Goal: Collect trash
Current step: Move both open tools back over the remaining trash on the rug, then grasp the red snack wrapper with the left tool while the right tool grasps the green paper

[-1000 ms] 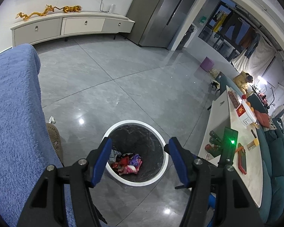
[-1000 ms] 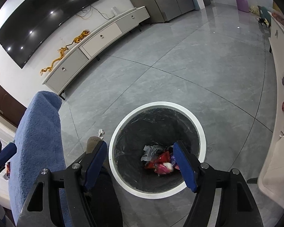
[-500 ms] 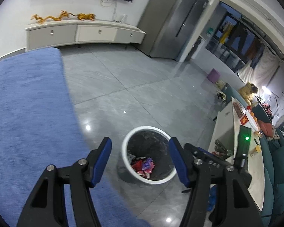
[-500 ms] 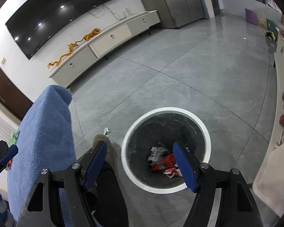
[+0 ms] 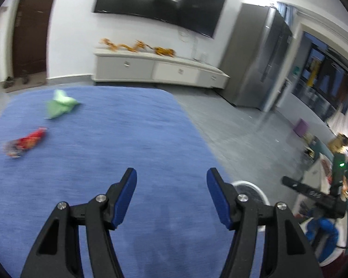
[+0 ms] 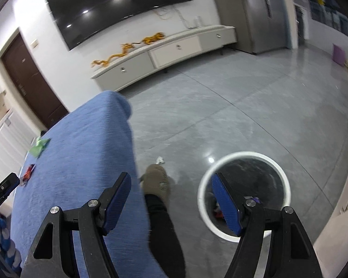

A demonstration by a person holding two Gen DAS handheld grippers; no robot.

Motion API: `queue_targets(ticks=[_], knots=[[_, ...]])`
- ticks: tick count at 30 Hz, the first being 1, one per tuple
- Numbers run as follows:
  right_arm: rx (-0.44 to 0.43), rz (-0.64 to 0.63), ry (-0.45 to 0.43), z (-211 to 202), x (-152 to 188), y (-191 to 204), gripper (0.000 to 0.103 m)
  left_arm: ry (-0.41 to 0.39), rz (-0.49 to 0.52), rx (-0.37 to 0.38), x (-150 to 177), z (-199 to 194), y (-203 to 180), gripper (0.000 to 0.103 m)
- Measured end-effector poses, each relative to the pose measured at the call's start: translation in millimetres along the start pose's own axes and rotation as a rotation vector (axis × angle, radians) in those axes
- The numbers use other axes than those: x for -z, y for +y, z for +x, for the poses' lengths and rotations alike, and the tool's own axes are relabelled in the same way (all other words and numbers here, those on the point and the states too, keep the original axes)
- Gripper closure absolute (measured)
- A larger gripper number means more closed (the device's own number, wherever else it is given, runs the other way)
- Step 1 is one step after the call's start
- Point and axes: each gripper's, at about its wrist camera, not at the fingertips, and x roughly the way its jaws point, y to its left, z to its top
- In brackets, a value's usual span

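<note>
My left gripper [image 5: 171, 180] is open and empty above a blue cloth-covered table [image 5: 118, 143]. On the cloth at the far left lie a crumpled green wrapper [image 5: 60, 103] and a red wrapper [image 5: 26, 141]. Both also show small in the right wrist view, the green wrapper [image 6: 40, 146] and the red wrapper [image 6: 28, 173]. My right gripper [image 6: 171, 185] is open and empty, over the floor between the table edge and a white-rimmed trash bin [image 6: 243, 155] with a black liner and coloured wrappers inside. The bin rim [image 5: 250, 184] peeks out past my left gripper's right finger.
A person's leg and tan slipper [image 6: 156, 180] stand beside the table. A small white scrap [image 6: 160, 160] lies on the grey floor. A white TV cabinet [image 6: 174, 51] lines the far wall. A white coffee table [image 5: 322, 169] with clutter stands at right.
Both grippers have swung left and up from the bin. The left one now looks over the blue cloth, bringing the green and red wrappers into view. Jaws stay open.
</note>
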Motion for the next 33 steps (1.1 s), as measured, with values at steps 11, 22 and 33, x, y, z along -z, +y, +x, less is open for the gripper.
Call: queue_targets(ticks=[11,22,33], knots=[[-0.180,-0.241,0.004,32.0,-30.9,145.0,0.032,-0.068,-0.106,-0.245,-8.5,-35.3,159.2,0.042],[-0.373,-0.469,0.077,115.0,-42.6,299.1,0.033,0.027,-0.071,-0.194,-32.4,12.7,222.3,0.042],[-0.472,-0.659,0.101,194.5,-40.9,400.7,0.033,0.126,-0.101,-0.089,-35.1,59.4,243.9,0.042]])
